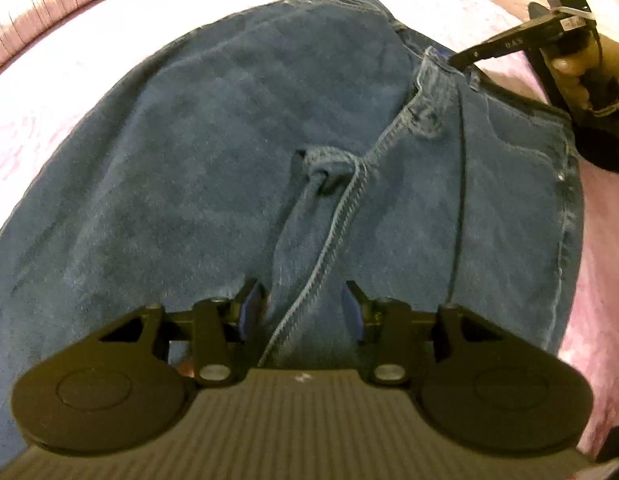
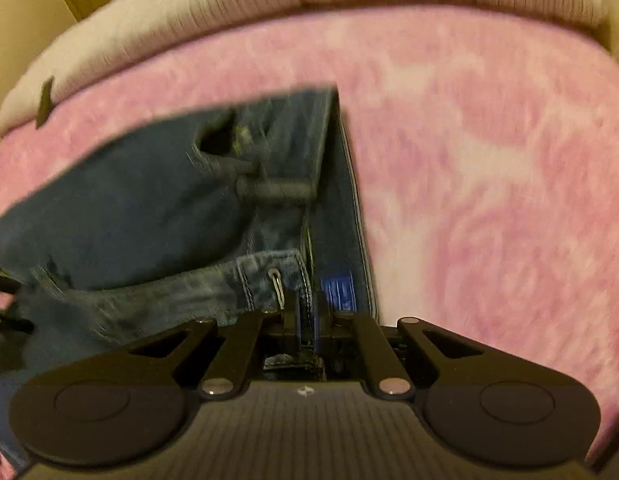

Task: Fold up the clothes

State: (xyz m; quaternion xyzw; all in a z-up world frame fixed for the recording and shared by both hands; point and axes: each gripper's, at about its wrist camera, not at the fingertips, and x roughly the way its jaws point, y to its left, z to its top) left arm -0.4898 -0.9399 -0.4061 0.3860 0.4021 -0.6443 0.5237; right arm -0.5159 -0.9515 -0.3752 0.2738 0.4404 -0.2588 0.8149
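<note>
Underneath, a fuzzy pink blanket (image 2: 489, 168) covers the bed, edged by a ribbed pale cover (image 2: 269, 12). Stiff blue jeans (image 1: 229, 152) lie flat on it. The right gripper (image 2: 307, 320) pinches their stitched waistband (image 2: 213, 288); the left gripper (image 1: 301, 308) sits half-spread astride the inseam.

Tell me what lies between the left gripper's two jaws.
In the left wrist view, blue denim jeans fill the gap of the left gripper: a double-stitched seam runs up through it, with no pink blanket showing there.
</note>
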